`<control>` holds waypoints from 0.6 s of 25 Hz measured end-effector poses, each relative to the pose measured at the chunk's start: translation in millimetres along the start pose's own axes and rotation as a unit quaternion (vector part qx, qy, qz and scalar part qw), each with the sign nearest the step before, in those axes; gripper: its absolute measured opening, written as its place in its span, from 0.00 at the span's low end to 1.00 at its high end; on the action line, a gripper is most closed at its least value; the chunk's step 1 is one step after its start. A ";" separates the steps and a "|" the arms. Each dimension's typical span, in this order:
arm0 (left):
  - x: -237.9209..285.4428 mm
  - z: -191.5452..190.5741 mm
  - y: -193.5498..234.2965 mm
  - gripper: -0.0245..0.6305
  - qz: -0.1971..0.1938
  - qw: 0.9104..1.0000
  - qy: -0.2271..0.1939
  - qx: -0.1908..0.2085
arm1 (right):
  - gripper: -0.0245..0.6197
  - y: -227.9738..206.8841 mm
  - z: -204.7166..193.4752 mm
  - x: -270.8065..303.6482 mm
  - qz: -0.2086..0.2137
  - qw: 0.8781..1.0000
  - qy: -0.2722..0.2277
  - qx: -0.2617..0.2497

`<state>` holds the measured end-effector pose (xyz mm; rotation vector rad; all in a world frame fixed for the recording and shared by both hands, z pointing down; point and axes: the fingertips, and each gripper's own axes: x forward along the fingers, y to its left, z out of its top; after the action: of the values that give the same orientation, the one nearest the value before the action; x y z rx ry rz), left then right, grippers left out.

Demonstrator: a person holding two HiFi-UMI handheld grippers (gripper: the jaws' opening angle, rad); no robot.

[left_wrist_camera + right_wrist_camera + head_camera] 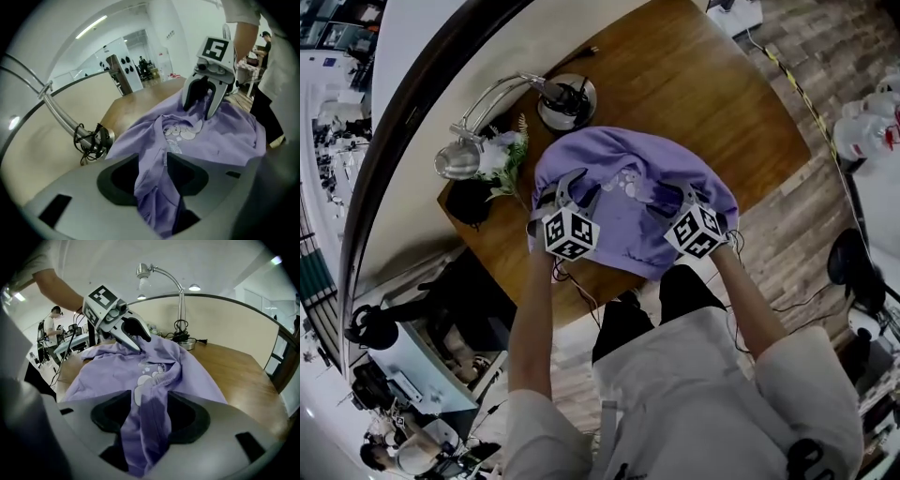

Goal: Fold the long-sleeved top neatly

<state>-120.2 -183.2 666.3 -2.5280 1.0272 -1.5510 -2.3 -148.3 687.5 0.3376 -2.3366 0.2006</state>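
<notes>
A purple long-sleeved top (pixel 623 232) with a pale cartoon print lies bunched on the wooden table (pixel 675 84), hanging over its near edge. My left gripper (pixel 574 192) is shut on a gathered fold at the top's left side. In the left gripper view that fold (pixel 154 183) fills the gap between the jaws. My right gripper (pixel 686 195) is shut on the right side. In the right gripper view a thick bunch of the fabric (pixel 145 423) runs between the jaws. Each gripper shows in the other's view: the right gripper (pixel 206 96) and the left gripper (pixel 133 336), both down on the cloth.
A chrome desk lamp stands behind the top, its round base (pixel 567 101) wound with cable and its head (pixel 457 157) bent to the left. A small plant (pixel 508 155) and a dark object (pixel 469 202) sit at the table's left corner. Wooden floor lies to the right.
</notes>
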 end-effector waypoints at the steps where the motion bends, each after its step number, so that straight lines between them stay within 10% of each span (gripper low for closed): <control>1: 5.5 -3.7 -0.2 0.34 -0.006 1.000 0.009 0.011 | 0.42 0.1 -0.9 2.9 0.001 1.000 0.003 -0.006; 8: 27.4 -26.3 -2.7 0.24 -0.048 0.992 0.071 0.098 | 0.31 -8.4 -8.0 15.0 -0.019 0.999 0.027 -0.014; 15: 15.8 -15.8 6.0 0.10 -0.042 0.996 0.057 0.061 | 0.08 -17.8 0.2 -0.7 -0.055 0.998 0.014 0.034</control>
<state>-131.3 -191.2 685.1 -2.4560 0.8169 -1.7418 3.4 -165.2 687.7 0.4920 -2.2805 0.2291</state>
